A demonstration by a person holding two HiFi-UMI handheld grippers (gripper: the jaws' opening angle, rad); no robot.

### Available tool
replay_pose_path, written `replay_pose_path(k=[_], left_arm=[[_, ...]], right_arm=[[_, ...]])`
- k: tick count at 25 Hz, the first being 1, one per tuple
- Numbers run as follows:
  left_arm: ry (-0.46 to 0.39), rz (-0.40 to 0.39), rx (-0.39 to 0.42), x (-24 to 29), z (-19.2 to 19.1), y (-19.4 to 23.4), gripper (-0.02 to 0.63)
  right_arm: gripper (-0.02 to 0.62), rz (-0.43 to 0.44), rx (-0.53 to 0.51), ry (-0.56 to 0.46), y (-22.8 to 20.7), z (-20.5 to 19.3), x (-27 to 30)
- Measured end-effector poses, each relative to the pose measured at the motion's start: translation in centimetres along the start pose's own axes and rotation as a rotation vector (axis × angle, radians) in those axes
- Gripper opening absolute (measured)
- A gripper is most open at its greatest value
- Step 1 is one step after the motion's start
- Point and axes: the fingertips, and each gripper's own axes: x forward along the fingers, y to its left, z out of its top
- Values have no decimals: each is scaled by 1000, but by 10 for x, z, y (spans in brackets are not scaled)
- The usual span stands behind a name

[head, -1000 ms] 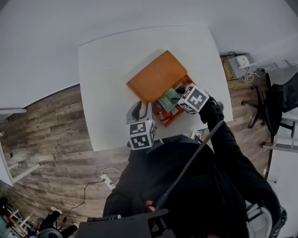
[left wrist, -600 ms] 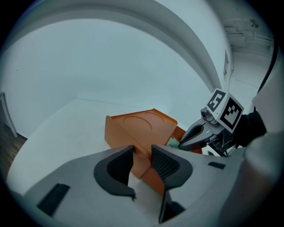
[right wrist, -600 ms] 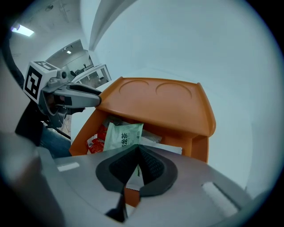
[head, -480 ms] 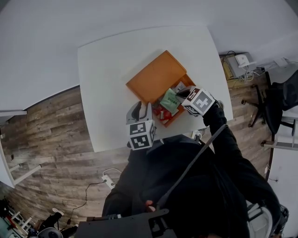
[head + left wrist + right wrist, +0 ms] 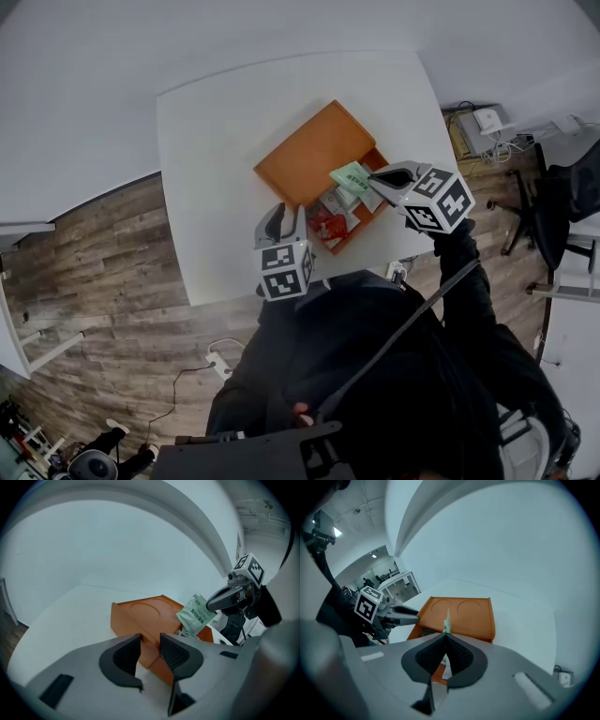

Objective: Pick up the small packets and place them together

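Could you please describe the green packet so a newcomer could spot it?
On the white table sits an orange box. Above its open compartment, the right tongs pinch a flat green packet. Unlike the packets lying in the box, it is held in the air.

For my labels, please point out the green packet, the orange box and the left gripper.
green packet [image 5: 198, 614], left gripper view, its face.
orange box [image 5: 314, 155], head view, flat panel.
left gripper [image 5: 150, 640], left gripper view, between fingertips.

One table [image 5: 216, 141], one box [image 5: 314, 155] — one green packet [image 5: 350, 175]
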Motion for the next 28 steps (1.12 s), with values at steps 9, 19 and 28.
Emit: replay_pose_path(k=[9,19,28], left_arm=[[1,6,-7,0,0,1,126],[2,11,-15,-1,2,3,126],[4,-2,-30,-1,0,4,126]], right_arm=[[3,201,-7,-212,45,77,3],[3,354,71,-173,62,106,69],[3,147,33,4,21,85,98]])
